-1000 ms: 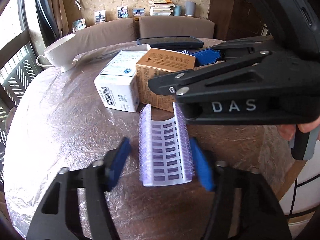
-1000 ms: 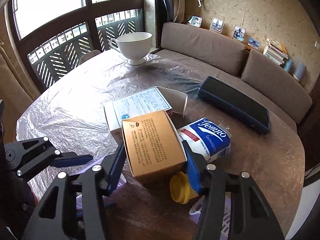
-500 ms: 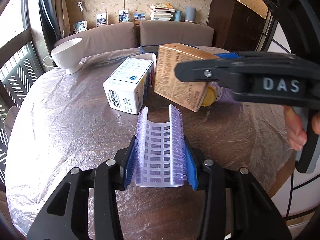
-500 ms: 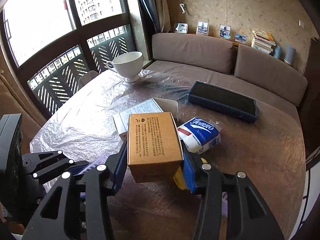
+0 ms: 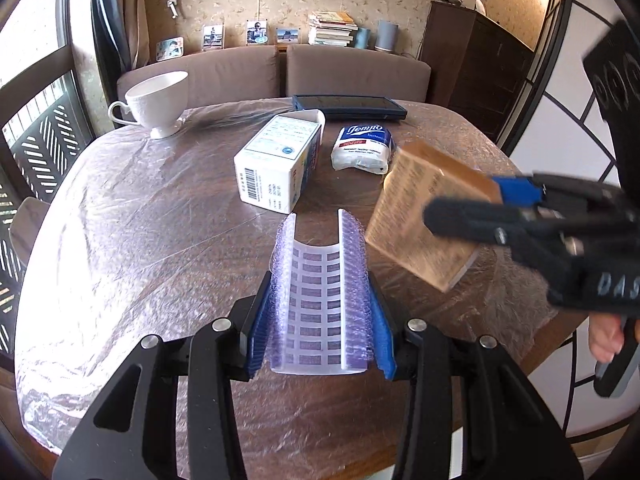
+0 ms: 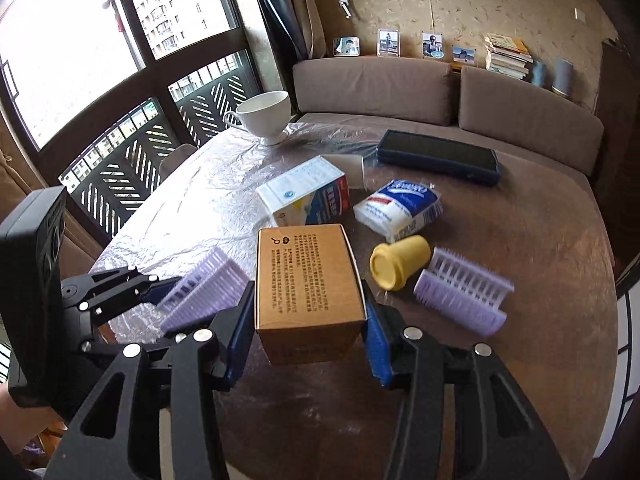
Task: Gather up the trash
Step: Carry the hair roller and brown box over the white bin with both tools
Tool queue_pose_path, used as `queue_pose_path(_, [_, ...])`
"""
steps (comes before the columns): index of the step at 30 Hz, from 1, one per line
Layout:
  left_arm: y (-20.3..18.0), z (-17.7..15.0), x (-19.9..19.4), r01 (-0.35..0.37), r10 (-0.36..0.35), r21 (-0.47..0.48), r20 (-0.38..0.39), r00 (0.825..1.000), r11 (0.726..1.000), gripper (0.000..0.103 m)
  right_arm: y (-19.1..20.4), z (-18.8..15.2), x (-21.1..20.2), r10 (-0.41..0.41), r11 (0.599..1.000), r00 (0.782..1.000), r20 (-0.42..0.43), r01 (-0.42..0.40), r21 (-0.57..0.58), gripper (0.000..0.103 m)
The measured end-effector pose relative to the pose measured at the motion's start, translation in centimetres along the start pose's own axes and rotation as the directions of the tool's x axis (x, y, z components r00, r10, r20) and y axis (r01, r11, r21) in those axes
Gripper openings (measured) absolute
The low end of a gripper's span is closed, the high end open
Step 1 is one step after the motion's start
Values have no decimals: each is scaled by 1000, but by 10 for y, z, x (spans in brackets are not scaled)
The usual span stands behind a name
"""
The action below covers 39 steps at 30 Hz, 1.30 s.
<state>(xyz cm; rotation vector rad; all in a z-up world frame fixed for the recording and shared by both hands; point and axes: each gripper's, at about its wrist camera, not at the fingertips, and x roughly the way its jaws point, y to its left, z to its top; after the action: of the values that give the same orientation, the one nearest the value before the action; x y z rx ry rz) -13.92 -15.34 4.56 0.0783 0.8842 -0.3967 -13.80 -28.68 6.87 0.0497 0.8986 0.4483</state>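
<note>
Left gripper [image 5: 320,320]: blue pads pressed against both sides of a purple hair roller half [image 5: 320,300], held clear of the table at 6 o'clock in its own view; from the right wrist camera the same piece shows at 9 o'clock, raised off the tabletop
Right gripper [image 6: 308,320]: fingers clamped on the flanks of a brown cardboard box [image 6: 308,280], lifted above the table; in the left view it sits blurred at 3 o'clock
In hand so far: two pieces, one per gripper; neither is dropped anywhere yet, and I can see no bin or bag in either view
Left on the table [image 6: 520,380], near: a yellow cup [image 6: 400,266] lying on its side at about 1 o'clock of the held box; just beside it a second purple roller half [image 6: 464,296]
Middle: a Tempo tissue pack [image 6: 400,210]; a white box [image 6: 304,196] with one flap open, just left of it
Far: a dark tablet [image 6: 438,156] at 12 o'clock; a white teacup [image 6: 266,116] at 11 o'clock; likely keepers, not trash
Progress: early, by my reckoning; at least four loose items wait to be picked up
</note>
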Motion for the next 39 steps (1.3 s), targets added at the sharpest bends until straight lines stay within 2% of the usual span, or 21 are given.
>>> queue_pose_path(20, [7,-40,-42,31,-32,-13,-16,999,999,44,31,-67,-37,-34,994,999,-17,36,101,47])
queue_pose_path(39, [-1,-86,-81,86,-83,67,-48,995,994,44,52,-115,-61,-46,989,998,-42,52,138,48])
